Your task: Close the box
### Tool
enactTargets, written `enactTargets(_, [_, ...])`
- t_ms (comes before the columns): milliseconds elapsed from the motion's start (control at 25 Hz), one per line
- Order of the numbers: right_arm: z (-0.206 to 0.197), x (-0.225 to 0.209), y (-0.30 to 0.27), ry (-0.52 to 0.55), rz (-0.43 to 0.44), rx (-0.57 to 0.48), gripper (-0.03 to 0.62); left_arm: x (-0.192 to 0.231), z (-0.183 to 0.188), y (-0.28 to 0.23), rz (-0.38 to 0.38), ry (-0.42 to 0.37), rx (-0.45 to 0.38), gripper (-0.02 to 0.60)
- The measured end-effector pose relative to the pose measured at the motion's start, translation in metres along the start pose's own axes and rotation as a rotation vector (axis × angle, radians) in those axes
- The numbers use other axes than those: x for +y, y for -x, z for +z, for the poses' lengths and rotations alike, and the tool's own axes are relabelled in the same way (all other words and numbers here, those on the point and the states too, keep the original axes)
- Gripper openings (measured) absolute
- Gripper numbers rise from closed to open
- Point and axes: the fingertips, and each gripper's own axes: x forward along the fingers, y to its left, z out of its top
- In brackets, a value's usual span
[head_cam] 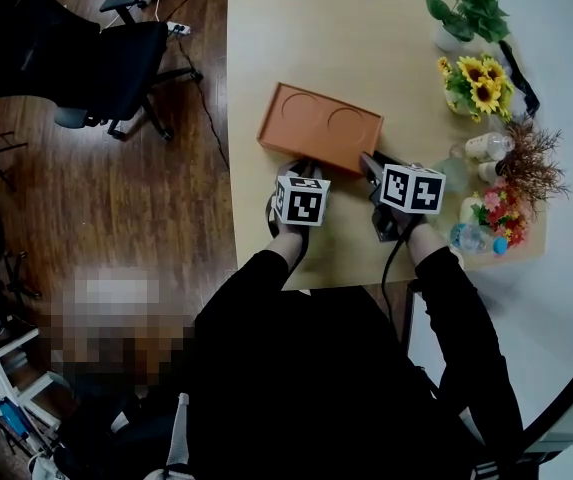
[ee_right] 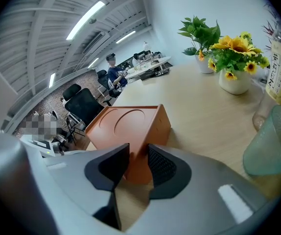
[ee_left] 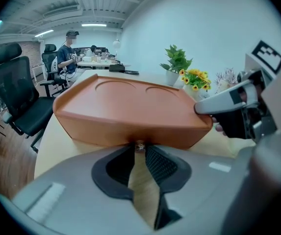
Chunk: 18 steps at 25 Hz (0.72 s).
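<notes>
An orange box (head_cam: pixel 318 126) with two round recesses in its lid lies shut on the light wooden table (head_cam: pixel 266 48). My left gripper (head_cam: pixel 303 166) is at the middle of the box's near side. In the left gripper view the box (ee_left: pixel 130 106) fills the middle, and the left gripper (ee_left: pixel 139 148) is shut on a small metal clasp (ee_left: pixel 140 145) at the box's lower edge. My right gripper (head_cam: pixel 369 164) is at the box's near right corner. In the right gripper view that corner of the box (ee_right: pixel 130 126) stands between the jaws of the right gripper (ee_right: pixel 138 156), which is open.
Potted green plant (head_cam: pixel 469 10), sunflowers (head_cam: pixel 478 83), red flowers (head_cam: pixel 501 213) and plastic bottles (head_cam: pixel 488 146) line the table's right edge. A pale green glass (ee_right: pixel 272 141) stands close to my right gripper. Black office chairs (head_cam: pixel 86 58) stand on the wood floor at left.
</notes>
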Motion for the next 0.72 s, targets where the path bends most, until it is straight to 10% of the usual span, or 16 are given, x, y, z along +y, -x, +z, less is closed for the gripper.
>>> enactTargets(360, [0.002,-0.001,0.002,0.014,0.007,-0.008,0.127,-0.007,-0.021,0.093,-0.075,0.063,-0.074,0.069])
enactTargets(720, [-0.031,0.050,0.087,0.104,-0.069,-0.211,0.100,-0.025,-0.047,0.271,-0.245,-0.063,-0.310,0.069])
